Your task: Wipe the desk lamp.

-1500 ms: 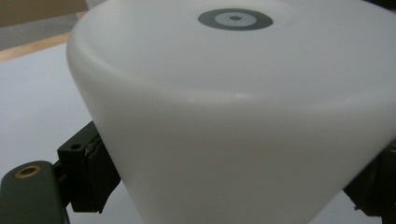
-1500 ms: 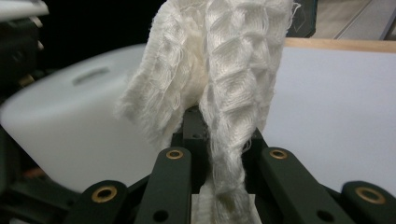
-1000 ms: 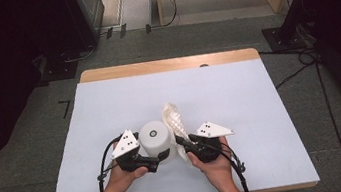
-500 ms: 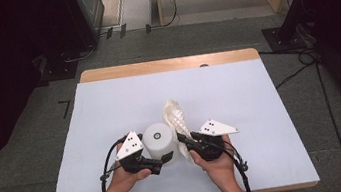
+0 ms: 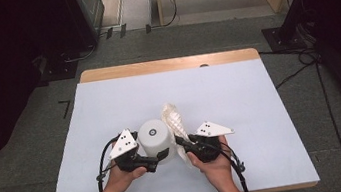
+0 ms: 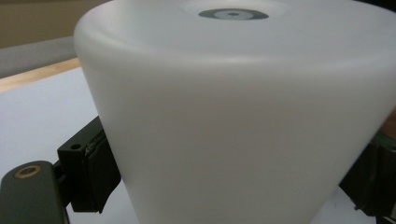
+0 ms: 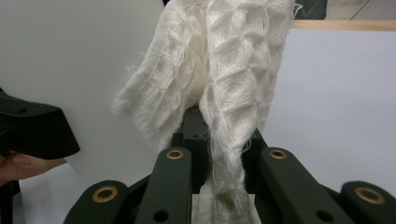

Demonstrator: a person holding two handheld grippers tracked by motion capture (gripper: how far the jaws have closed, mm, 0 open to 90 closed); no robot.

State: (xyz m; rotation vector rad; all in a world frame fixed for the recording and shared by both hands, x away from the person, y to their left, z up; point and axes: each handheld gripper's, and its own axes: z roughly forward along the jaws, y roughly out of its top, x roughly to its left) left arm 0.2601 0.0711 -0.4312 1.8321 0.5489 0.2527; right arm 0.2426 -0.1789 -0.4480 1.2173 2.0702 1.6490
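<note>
Both grippers are gripping near the table's (image 5: 109, 104) front edge: the left gripper (image 5: 153, 160) is clamping its jaws around the sides of the white cup (image 5: 155, 139), which is standing upside down on the white cover, while the right gripper (image 5: 183, 142) is pinching the white waffle-weave cloth (image 5: 174, 120) tight, touching the cup's right side

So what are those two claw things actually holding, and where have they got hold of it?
The left gripper clamps the white cup, upside down, by its lower sides. The right gripper is shut on the white cloth, pinched near its lower end.
</note>
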